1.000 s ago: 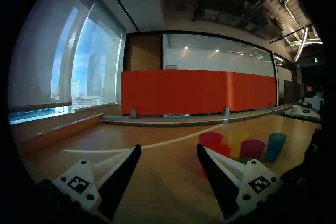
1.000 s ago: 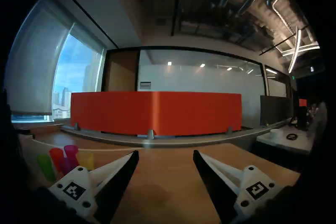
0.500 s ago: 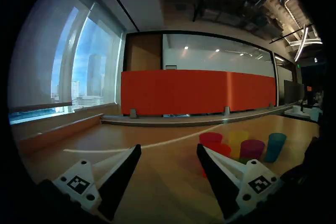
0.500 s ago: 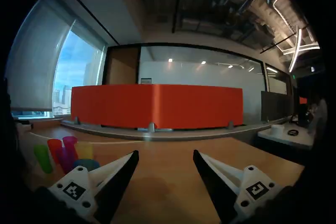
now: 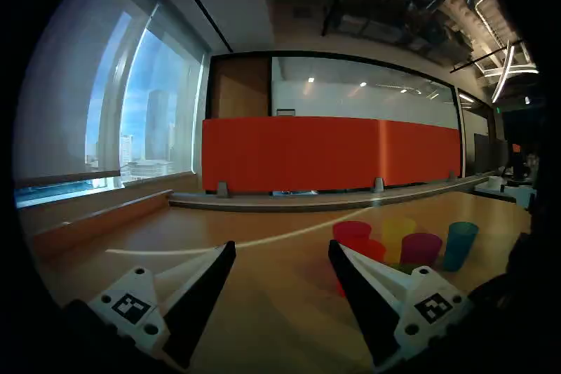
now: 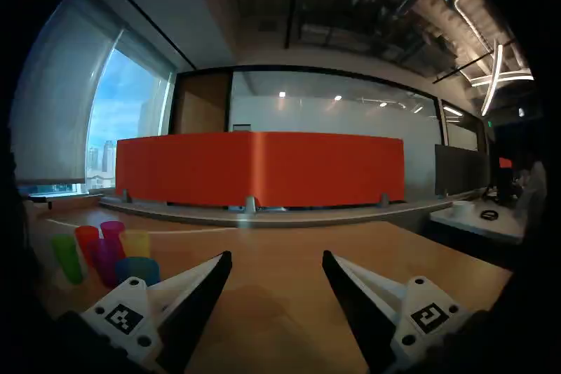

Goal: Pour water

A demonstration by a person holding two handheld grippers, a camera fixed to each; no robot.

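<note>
1. The left gripper (image 5: 280,244) is held low over a wooden table (image 5: 280,318). Its two fingers are spread wide and nothing is caught between them.
2. In the left gripper view, a huddle of plastic cups (image 5: 403,237) is pictured on the table, just beyond the right-hand finger. A red cup (image 5: 350,231), a yellow cup (image 5: 398,225), a magenta cup (image 5: 421,248) and a teal cup (image 5: 461,239) are stood upright and close together. A further reddish cup is partly hidden behind the finger.
3. Whether any cup holds water cannot be made out.
4. The right gripper (image 6: 275,256) is likewise shown with its fingers parted and empty above bare wood.
5. In the right gripper view, the cups are seen at the far left, beyond the left-hand finger. A green cup (image 6: 66,258) is placed at the outer edge of the group, and a blue-rimmed cup is nearest the finger.
6. An orange partition (image 5: 329,153) is set along the far edge of the table.
7. A tall window (image 5: 144,128) at the left is filled with sky and city towers.
8. A side desk (image 6: 477,223) bearing small items is seen at the right of the right gripper view, well apart from the cups.
</note>
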